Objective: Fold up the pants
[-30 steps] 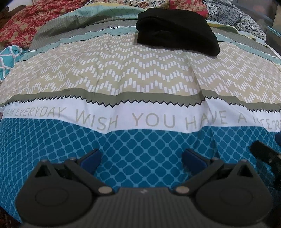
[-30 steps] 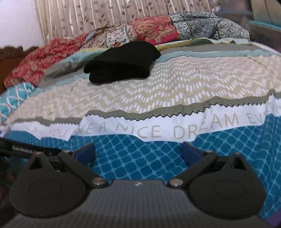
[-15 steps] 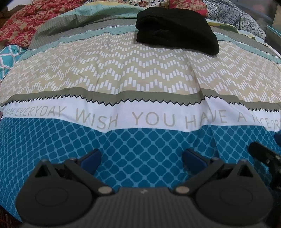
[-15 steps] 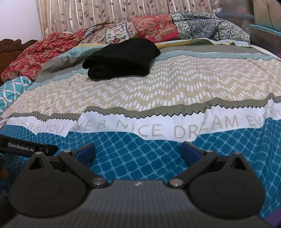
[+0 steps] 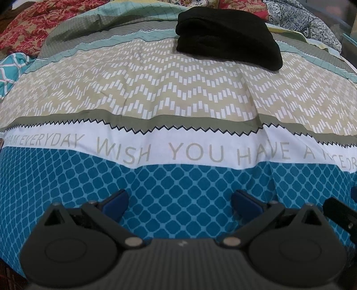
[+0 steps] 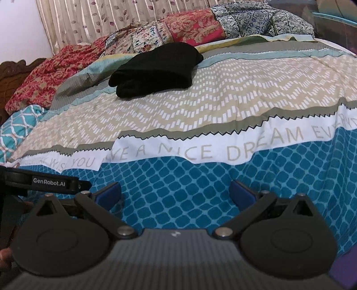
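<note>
Two grippers sit nearest the cameras, both with their blue-padded jaws spread wide and nothing between them: the left gripper [image 5: 179, 200] and the right gripper [image 6: 175, 193] each hang over the blue lattice band at the near edge of the bedspread [image 5: 178, 100], side by side, since a black part of each shows at the edge of the other's view. Empty and low at the bed's near side, they look parked, not reaching. Beyond the blue band runs a white strip printed with lettering, then a zigzag border and a broad tan chevron field, all bare of clothing. Farther back, well apart from both grippers, the black pants [image 5: 227, 38] [image 6: 156, 69] lie as a compact, layered bundle on the far part of the bedspread, just before the heap of patterned quilts [image 6: 178, 33] and the curtain [image 6: 111, 17] behind. That tidy stacked shape suggests the folding is done and the bundle has been set aside out of the working space.
</note>
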Available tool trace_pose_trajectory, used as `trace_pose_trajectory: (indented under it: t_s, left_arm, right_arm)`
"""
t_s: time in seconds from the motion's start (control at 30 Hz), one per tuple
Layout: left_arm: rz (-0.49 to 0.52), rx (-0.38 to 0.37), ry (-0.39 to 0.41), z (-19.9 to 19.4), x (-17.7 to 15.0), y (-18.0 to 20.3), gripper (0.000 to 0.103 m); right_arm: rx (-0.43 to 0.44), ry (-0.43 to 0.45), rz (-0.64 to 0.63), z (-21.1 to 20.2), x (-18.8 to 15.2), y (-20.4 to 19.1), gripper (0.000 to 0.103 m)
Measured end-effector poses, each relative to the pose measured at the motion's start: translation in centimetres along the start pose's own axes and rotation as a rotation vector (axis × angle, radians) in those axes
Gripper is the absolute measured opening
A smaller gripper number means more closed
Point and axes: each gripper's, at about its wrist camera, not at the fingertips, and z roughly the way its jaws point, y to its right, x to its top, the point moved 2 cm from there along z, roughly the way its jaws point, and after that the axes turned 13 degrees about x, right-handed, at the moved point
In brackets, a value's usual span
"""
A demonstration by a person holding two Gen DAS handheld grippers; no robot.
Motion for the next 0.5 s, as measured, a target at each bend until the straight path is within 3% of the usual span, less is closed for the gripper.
trace_pose_trajectory:
  t_s: [0.27, 0.37, 0.5]
  left_arm:
    - [0.02, 0.002, 0.002, -1.0, 0.0, -0.7, 0.103]
    - [0.02, 0.04, 0.075, -2.9, 0.0, -1.1, 0.103]
    - [0.005, 0.068, 0.142, -5.6, 0.1, -1.7, 0.103]
  right_arm:
    - [0.041, -0.033, 0.033, -0.6, 0.8, 0.2, 0.103]
    - [0.08, -0.017, 0.099, -1.8, 0.9, -0.3, 0.103]
    - [0.044, 0.018, 0.079, -3.5, 1.2, -2.0, 0.103]
